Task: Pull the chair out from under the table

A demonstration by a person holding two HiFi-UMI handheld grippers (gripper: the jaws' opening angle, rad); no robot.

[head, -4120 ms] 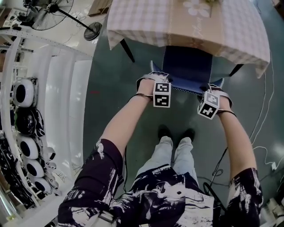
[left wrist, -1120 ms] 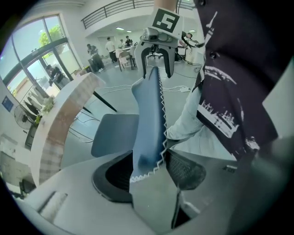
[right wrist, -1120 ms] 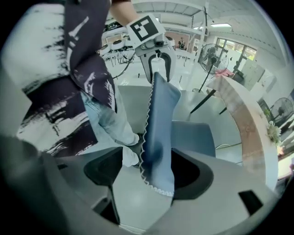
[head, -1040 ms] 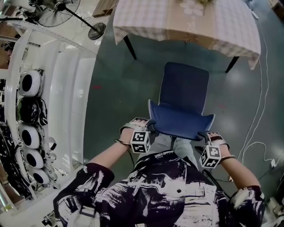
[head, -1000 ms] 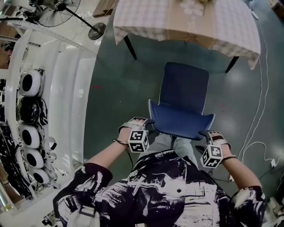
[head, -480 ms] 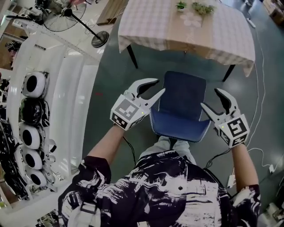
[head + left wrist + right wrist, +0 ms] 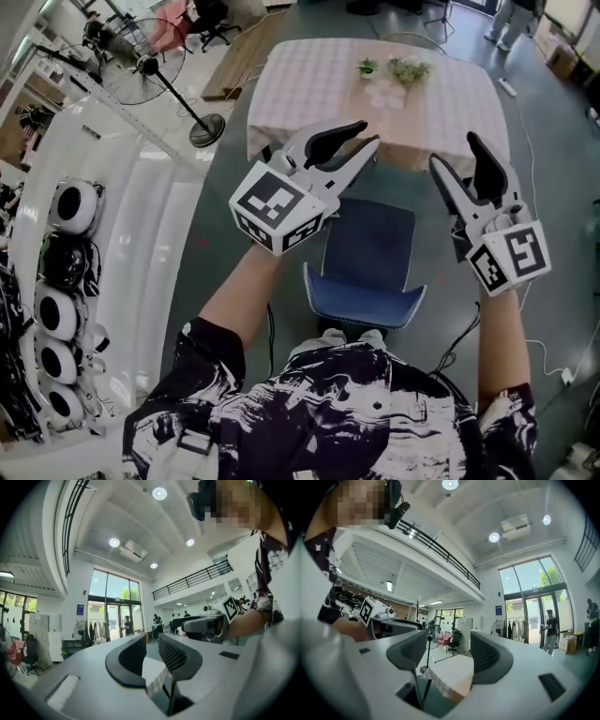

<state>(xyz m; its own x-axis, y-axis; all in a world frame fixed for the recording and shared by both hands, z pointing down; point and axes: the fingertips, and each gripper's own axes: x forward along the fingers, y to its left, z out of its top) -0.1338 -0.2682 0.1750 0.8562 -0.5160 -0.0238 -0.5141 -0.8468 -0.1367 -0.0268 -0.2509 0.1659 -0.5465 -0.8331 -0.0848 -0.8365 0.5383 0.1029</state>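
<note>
The blue chair stands on the dark floor, drawn back from the table with the checked cloth, its backrest nearest me. Both grippers are lifted high and point level, away from the chair. My left gripper hangs over the table's near left corner; its jaws are closing to a narrow gap with nothing between them. My right gripper is open and empty near the table's right edge. In the left gripper view the left gripper frames the table; in the right gripper view the right gripper frames the table.
A standing fan is left of the table. White shelving with round units runs along the left. Small plants sit on the table. Cables lie on the floor at right. A person stands far off by glass doors.
Both grippers let go of the chair's backrest and rose steeply, swinging from pointing down to level. The left jaws have narrowed. The chair stays pulled out from the table.
</note>
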